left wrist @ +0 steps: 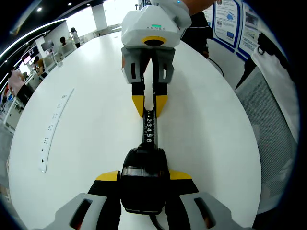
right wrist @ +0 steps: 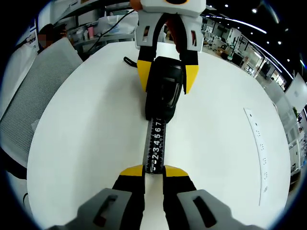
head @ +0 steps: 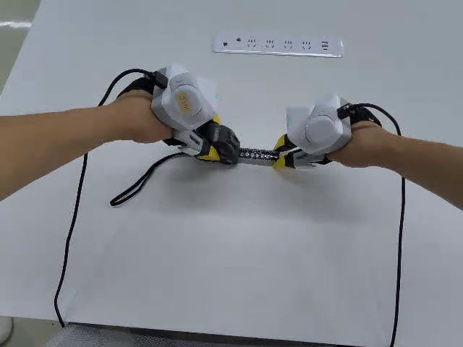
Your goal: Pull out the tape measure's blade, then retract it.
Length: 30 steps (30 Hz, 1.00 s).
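The left claw (left wrist: 144, 176) is clamped around the black tape measure (head: 226, 144), held near the middle of the white bench (head: 239, 253). A short run of numbered blade (right wrist: 155, 143) reaches straight across to the right claw (right wrist: 153, 171), whose yellow tips pinch the blade's end, narrow. A power strip (head: 278, 45) lies well apart, at the bench's far side.
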Each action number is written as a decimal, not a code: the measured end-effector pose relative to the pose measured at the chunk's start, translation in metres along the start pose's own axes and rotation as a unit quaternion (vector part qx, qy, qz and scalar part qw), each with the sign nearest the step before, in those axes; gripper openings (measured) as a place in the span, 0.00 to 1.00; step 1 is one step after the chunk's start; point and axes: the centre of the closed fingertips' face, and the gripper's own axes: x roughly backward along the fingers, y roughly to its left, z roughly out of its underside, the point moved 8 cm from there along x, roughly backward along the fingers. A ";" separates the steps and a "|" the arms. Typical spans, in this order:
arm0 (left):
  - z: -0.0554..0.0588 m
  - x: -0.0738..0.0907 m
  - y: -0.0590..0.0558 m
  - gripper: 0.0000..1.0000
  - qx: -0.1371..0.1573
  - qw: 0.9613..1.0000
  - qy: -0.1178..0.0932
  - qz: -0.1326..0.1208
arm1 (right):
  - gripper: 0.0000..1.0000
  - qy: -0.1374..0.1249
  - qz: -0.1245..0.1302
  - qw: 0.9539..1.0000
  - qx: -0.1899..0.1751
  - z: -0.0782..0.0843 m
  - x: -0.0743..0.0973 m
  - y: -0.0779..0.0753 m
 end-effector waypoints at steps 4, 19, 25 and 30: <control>-0.001 -0.001 -0.001 0.33 -0.001 1.000 0.001 0.001 | 0.13 0.001 0.001 1.000 -0.005 0.005 0.003 0.001; -0.005 0.002 -0.004 0.33 -0.006 1.000 0.006 0.002 | 0.12 0.008 0.000 1.000 -0.015 0.022 0.018 0.006; -0.006 0.003 -0.005 0.33 -0.006 1.000 0.007 0.002 | 0.12 0.011 0.002 1.000 -0.020 0.032 0.026 0.007; -0.005 0.002 -0.004 0.33 -0.006 1.000 0.008 0.002 | 0.12 0.014 0.002 1.000 -0.023 0.040 0.032 0.009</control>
